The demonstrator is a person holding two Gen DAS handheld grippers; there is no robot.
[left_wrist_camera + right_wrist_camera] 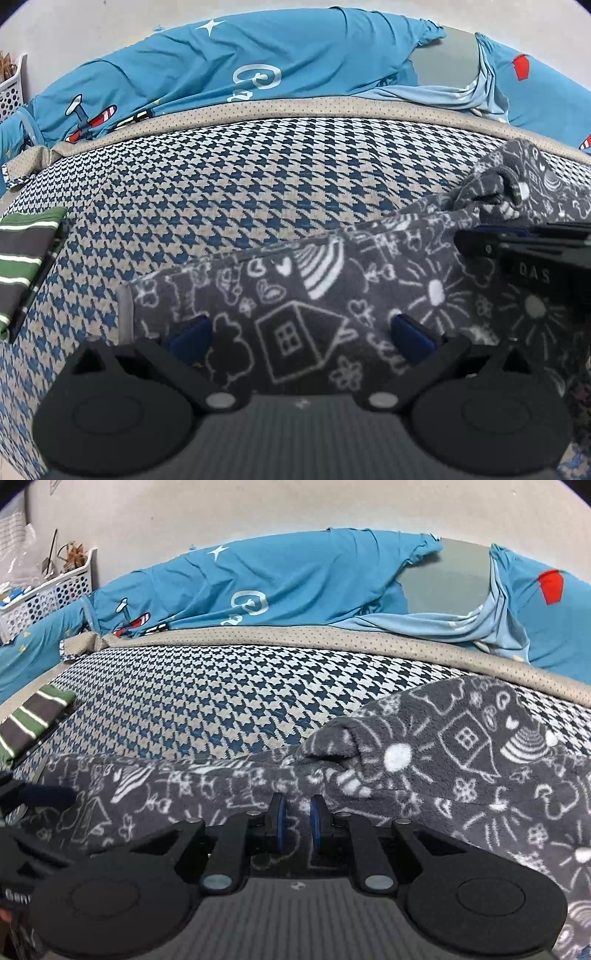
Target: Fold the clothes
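Note:
A grey fleece garment with white doodle prints (303, 295) lies on a houndstooth-patterned surface (229, 184). My left gripper (301, 332) is open, its blue-padded fingers spread wide just above the garment. My right gripper (297, 819) is nearly shut, its pads close together with a thin fold of the grey garment (424, 760) between them. The right gripper also shows at the right edge of the left wrist view (524, 243). The left gripper shows at the left edge of the right wrist view (37, 797). A bunched fold of the garment rises beyond the right gripper.
A folded green and grey striped garment (26, 258) lies at the left. Crumpled blue printed cloth (258, 66) lies along the back against a wall. A white perforated basket (44, 598) stands at the far left. A beige dotted border (295, 110) edges the surface.

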